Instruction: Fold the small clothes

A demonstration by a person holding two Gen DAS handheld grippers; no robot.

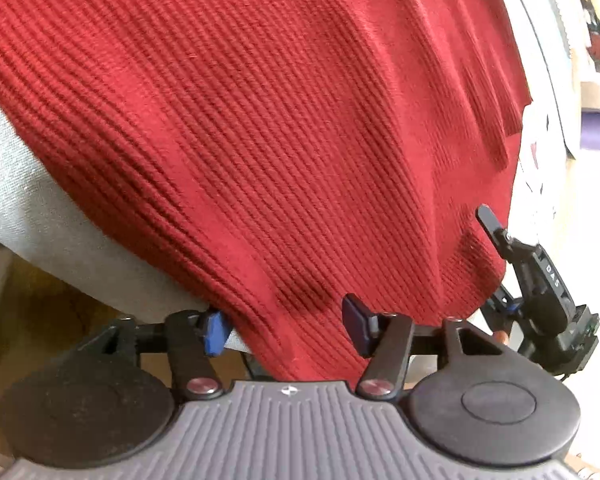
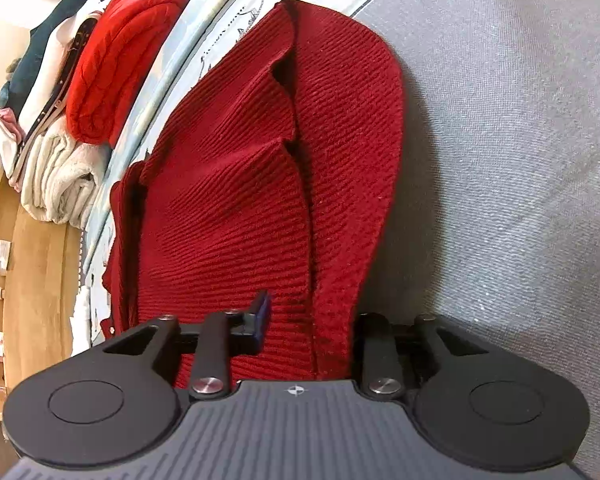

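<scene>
A dark red ribbed knit garment (image 1: 260, 140) fills the left wrist view, lying on a grey cloth surface (image 1: 28, 208). My left gripper (image 1: 286, 328) is at its near hem. Its two blue pads (image 1: 214, 332) stand wide apart, with the hem lying slack between them. In the right wrist view the garment (image 2: 240, 200) lies folded lengthwise in layers. My right gripper (image 2: 306, 316) straddles its near end. One blue pad (image 2: 262, 316) rests against the cloth and the other fingertip is hidden under the folded edge. The right gripper (image 1: 540, 280) also shows at the garment's right corner.
A stack of folded clothes sits at the far left: a bright red quilted piece (image 2: 116, 56), a white fluffy one (image 2: 60, 184) and dark blue fabric. A pale printed sheet (image 2: 220, 20) borders the grey surface (image 2: 500, 160). Wooden furniture (image 2: 32, 280) lies beyond it.
</scene>
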